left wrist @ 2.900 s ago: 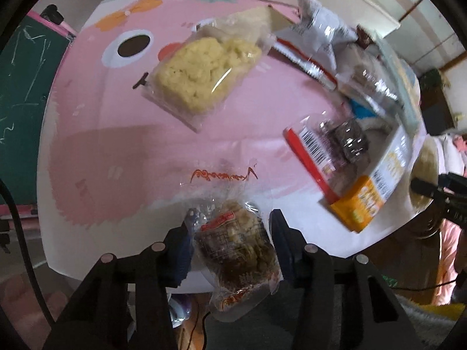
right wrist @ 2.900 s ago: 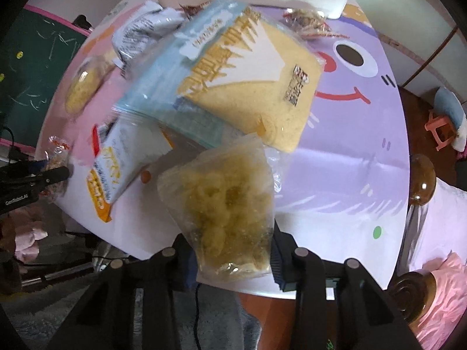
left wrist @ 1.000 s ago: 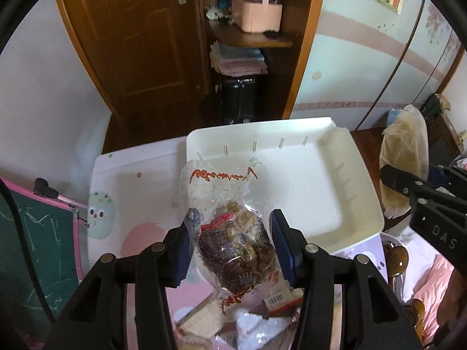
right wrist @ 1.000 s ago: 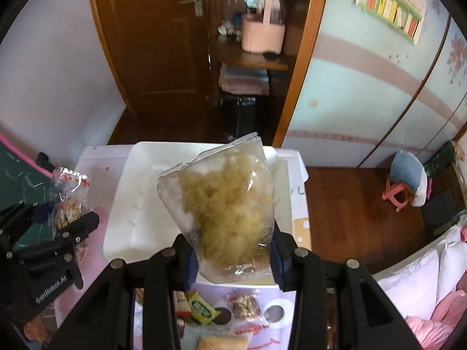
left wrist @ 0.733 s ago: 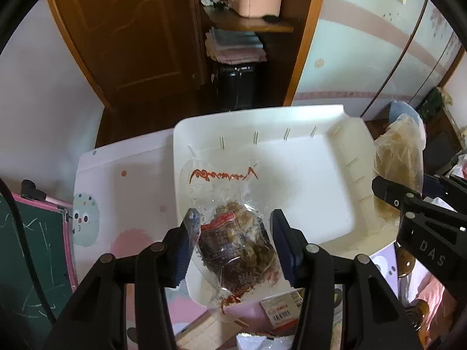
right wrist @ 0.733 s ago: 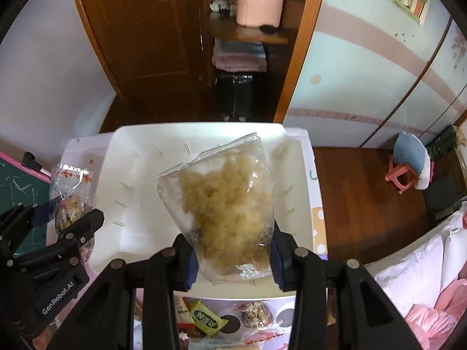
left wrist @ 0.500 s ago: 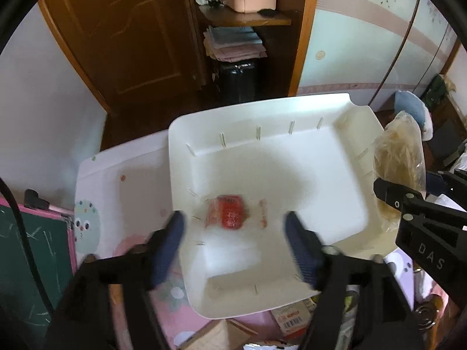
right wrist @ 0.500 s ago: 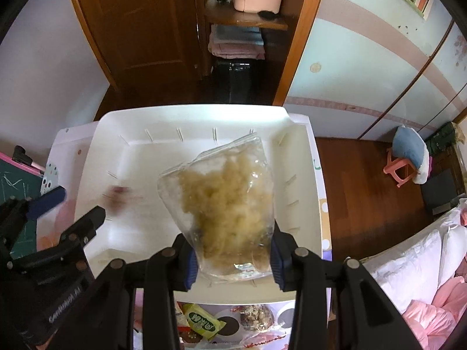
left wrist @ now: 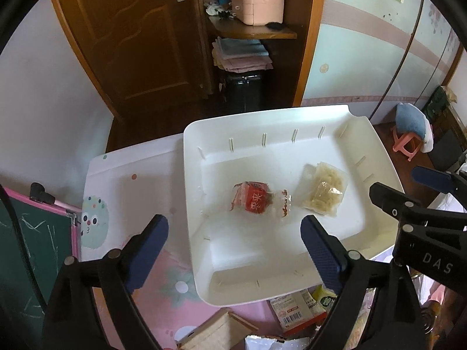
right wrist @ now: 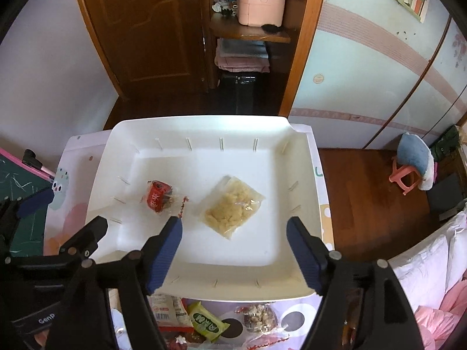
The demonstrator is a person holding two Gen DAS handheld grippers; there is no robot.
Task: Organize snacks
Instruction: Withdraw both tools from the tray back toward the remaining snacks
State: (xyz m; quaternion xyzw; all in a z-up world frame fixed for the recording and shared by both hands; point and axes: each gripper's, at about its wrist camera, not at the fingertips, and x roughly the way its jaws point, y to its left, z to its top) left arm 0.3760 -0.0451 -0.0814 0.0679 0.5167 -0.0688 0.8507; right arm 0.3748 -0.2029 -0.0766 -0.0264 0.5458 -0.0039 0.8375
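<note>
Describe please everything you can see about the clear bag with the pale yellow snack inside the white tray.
The clear bag is a soft, see-through plastic pouch holding pale yellow, crumbly-looking pieces. It appears sealed and lies flat on the floor of the white tray, turned at a slant. A red-labelled snack packet lies beside it, apart, not touching. Neither hand-held gripper holds it; only the tray floor touches it.

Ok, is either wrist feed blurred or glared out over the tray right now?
Left wrist view: sharp, the red snack packet crisp, fisheye bending the white tray rim. Right wrist view: equally sharp, the clear snack bag showing slight sheen, tray floor bright but readable.
</note>
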